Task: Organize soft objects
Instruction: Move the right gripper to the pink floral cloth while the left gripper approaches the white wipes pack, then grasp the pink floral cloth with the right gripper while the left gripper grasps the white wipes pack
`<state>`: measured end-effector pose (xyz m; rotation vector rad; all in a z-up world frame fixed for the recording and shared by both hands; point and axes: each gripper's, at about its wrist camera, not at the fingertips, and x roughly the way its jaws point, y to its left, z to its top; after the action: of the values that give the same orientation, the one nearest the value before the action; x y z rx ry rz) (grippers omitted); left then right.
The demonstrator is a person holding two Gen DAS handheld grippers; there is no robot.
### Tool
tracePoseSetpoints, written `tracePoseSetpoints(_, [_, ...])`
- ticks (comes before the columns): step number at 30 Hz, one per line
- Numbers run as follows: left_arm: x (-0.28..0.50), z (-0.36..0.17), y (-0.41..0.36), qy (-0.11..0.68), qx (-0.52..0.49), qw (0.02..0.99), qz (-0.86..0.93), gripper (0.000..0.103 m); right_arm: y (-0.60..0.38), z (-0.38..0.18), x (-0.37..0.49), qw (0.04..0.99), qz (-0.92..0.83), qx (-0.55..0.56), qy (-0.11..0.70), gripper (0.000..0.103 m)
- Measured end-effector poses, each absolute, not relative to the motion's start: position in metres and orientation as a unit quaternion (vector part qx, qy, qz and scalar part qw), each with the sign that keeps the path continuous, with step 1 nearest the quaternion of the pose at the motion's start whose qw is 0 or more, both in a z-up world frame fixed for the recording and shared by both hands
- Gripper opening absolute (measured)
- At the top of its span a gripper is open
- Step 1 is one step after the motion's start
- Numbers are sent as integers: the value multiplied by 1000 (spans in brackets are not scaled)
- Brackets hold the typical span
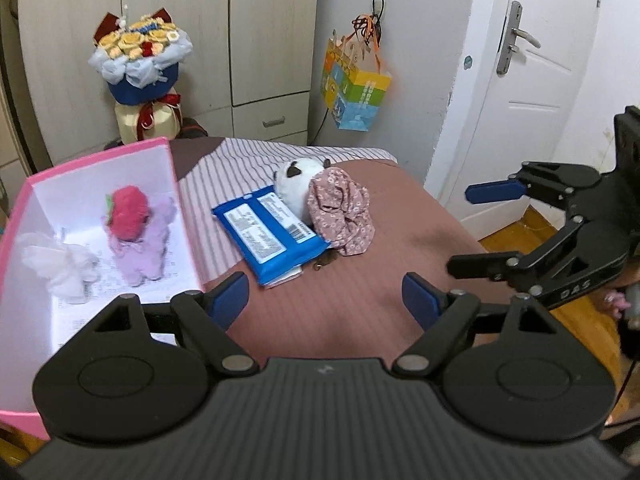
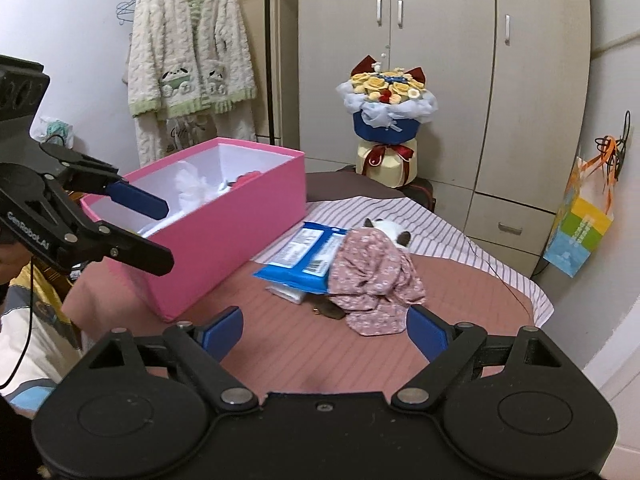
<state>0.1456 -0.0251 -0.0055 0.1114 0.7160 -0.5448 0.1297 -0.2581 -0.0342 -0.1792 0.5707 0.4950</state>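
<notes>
A pink box stands on the left of the bed. Inside lie a purple plush with a red top and a white soft item. On the bed a panda plush lies partly under a pink floral cloth, beside a blue wipes pack. My left gripper is open and empty, near the box. My right gripper is open and empty, just before the cloth.
The bed has a reddish-brown cover and a striped sheet. A flower bouquet stands behind it by the wardrobe. A colourful gift bag hangs on the wall. A door is at right. A small dark object lies under the wipes.
</notes>
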Motion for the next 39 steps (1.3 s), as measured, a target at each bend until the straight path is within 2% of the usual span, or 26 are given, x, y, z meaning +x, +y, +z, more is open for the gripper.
tracePoseSetpoints(10, [178, -29, -59, 350, 29, 903, -247, 76, -276, -72, 175, 925, 246, -81, 278, 91])
tracePoseSetpoints(18, [210, -46, -67, 336, 20, 928, -160, 76, -272, -95, 214, 928, 242, -72, 275, 92])
tracePoseSetpoints(28, [233, -58, -85, 335, 27, 934, -123, 76, -253, -112, 248, 930, 241, -118, 253, 96])
tracePoseSetpoints(37, [198, -80, -76, 300, -18, 949, -96, 76, -254, -126, 263, 924, 259, -114, 256, 96])
tracePoseSetpoints(39, [188, -88, -78, 296, -27, 951, -90, 76, -255, -128, 262, 923, 264, -120, 252, 92])
